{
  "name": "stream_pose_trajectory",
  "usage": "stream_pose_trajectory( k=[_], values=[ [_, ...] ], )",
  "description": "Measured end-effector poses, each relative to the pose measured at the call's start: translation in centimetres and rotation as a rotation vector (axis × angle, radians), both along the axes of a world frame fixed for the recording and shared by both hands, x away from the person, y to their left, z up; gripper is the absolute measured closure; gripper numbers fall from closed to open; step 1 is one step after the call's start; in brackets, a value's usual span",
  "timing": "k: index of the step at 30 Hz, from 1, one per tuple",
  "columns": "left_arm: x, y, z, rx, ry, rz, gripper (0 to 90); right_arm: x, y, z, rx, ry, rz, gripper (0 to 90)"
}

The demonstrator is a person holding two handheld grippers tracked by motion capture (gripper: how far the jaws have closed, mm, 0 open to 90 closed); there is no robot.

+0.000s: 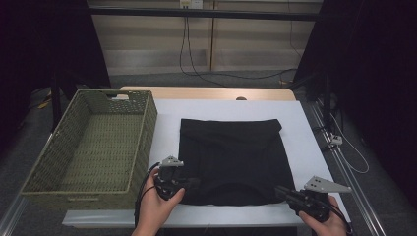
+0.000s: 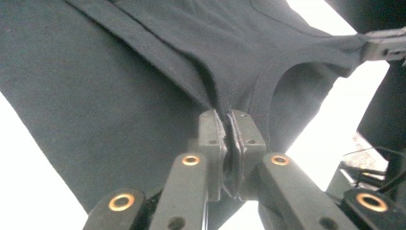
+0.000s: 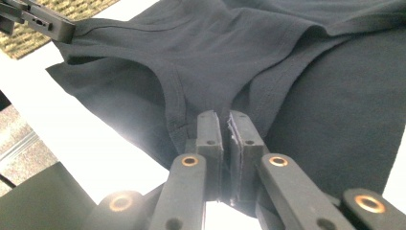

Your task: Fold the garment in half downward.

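A black T-shirt [image 1: 231, 152] lies folded on the white table [image 1: 305, 142], its neckline toward the near edge. My left gripper [image 1: 189, 183] is shut on the shirt's near left corner, the cloth [image 2: 143, 72] pinched between its pads. My right gripper [image 1: 279, 191] is shut on the near right corner, with the fabric [image 3: 297, 86] bunched between its jaws. Each gripper view shows the other gripper far off: the right one [image 2: 383, 45] from the left, the left one [image 3: 45, 24] from the right. The curved collar hem [image 3: 177, 96] hangs between the two grips.
A woven green basket [image 1: 142, 132] stands empty at the table's left side. Cables hang down the back wall and lie on the floor beyond the table. A metal rail runs along the right edge.
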State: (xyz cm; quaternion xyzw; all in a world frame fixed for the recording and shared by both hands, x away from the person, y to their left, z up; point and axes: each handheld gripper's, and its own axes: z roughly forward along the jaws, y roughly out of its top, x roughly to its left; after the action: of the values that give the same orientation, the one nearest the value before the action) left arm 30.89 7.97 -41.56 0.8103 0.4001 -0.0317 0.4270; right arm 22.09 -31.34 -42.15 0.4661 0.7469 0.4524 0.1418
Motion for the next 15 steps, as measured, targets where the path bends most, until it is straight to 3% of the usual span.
stream_pose_trajectory(
  k=[1,2,3,5,6,7,8,11,15],
  values=[
    [0.1,0.0,-0.2,0.011,-0.008,0.006,81.8,0.0,0.1,-0.1,-0.005,-0.002,-0.002,80.3],
    [0.1,0.0,-0.2,0.011,-0.008,0.006,73.9,0.0,0.1,-0.1,-0.005,-0.002,-0.002,80.3],
    [0.3,0.0,-0.4,0.028,-0.033,0.023,63.6,0.1,0.2,-0.1,-0.001,0.006,-0.015,56.6],
    [0.4,-0.1,-0.5,0.022,-0.043,0.024,53.3,0.3,0.2,-0.1,-0.012,-0.004,-0.031,53.7],
    [0.5,0.0,-0.5,0.025,-0.047,0.025,53.3,0.4,0.2,-0.1,-0.013,0.001,-0.033,53.5],
    [0.9,0.0,-0.5,0.037,-0.073,0.042,36.7,0.8,0.1,-0.1,-0.009,-0.023,-0.044,43.8],
    [0.9,0.0,-0.5,0.037,-0.073,0.042,34.3,0.8,0.1,-0.1,-0.009,-0.023,-0.044,43.8],
    [1.9,-0.2,-0.6,0.055,-0.098,0.065,23.6,2.0,0.6,0.1,-0.006,-0.057,-0.071,32.8],
    [3.0,-0.3,-0.9,0.065,-0.098,0.08,19.1,3.6,1.8,0.1,0.003,-0.066,-0.065,27.3]
  ],
)
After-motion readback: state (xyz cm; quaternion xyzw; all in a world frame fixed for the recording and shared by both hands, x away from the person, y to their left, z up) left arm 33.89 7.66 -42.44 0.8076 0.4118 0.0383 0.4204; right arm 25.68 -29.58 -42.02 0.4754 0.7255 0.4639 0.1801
